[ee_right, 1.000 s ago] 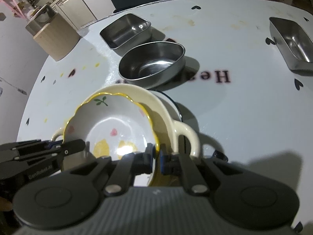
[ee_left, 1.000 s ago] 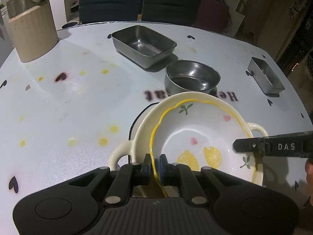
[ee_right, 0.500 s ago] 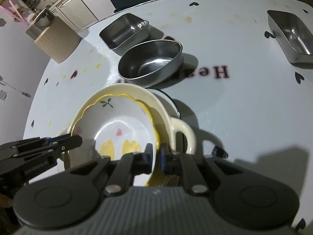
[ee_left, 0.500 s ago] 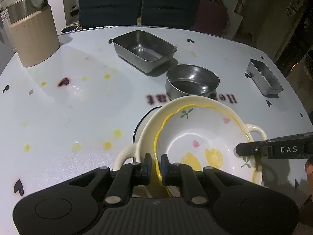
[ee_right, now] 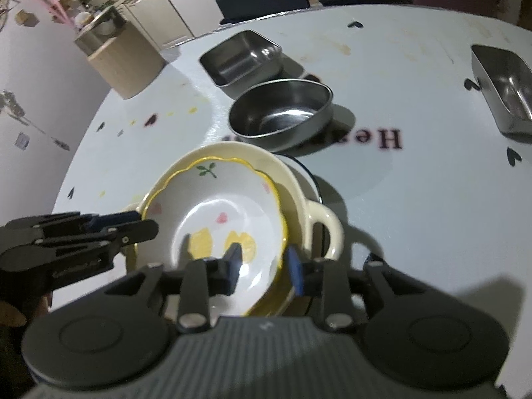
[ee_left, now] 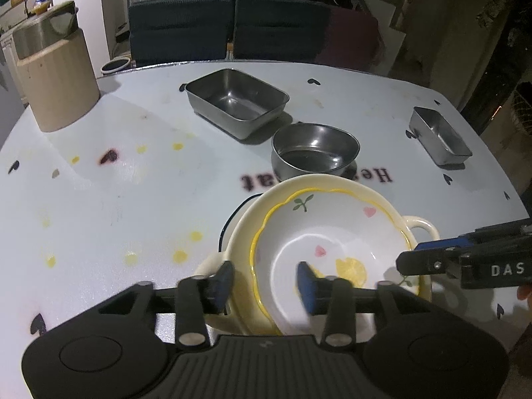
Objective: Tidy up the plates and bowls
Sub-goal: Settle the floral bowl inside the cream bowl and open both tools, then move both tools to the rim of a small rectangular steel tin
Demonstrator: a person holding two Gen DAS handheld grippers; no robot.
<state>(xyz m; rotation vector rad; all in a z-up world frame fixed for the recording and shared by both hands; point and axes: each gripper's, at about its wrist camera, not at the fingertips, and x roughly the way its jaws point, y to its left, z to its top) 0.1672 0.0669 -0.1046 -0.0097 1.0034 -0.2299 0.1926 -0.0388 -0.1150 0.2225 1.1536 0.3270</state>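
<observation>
ceramic lemon-print bowl (ee_left: 332, 242) sits nested in cream handled bowl (ee_left: 419, 226) on counter (ee_left: 133, 199), dark-rimmed plate under both. left gripper (ee_left: 264, 282) and right gripper (ee_right: 262, 264) fingers opening, straddling bowl rim, pads clear, nothing held. risk, as judged: retreating finger snags scalloped rim, tips bowl. count: two ceramic bowls, one plate, one steel bowl (ee_left: 315, 153), two steel trays, one canister.

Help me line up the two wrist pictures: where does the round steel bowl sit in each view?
Left wrist view: the round steel bowl is right of centre, just beyond the stacked ceramic bowls.
Right wrist view: the bowl is above centre, again just beyond the stack.
Shared landmark: the larger rectangular steel tray, behind the bowl and to its left in both.
</observation>
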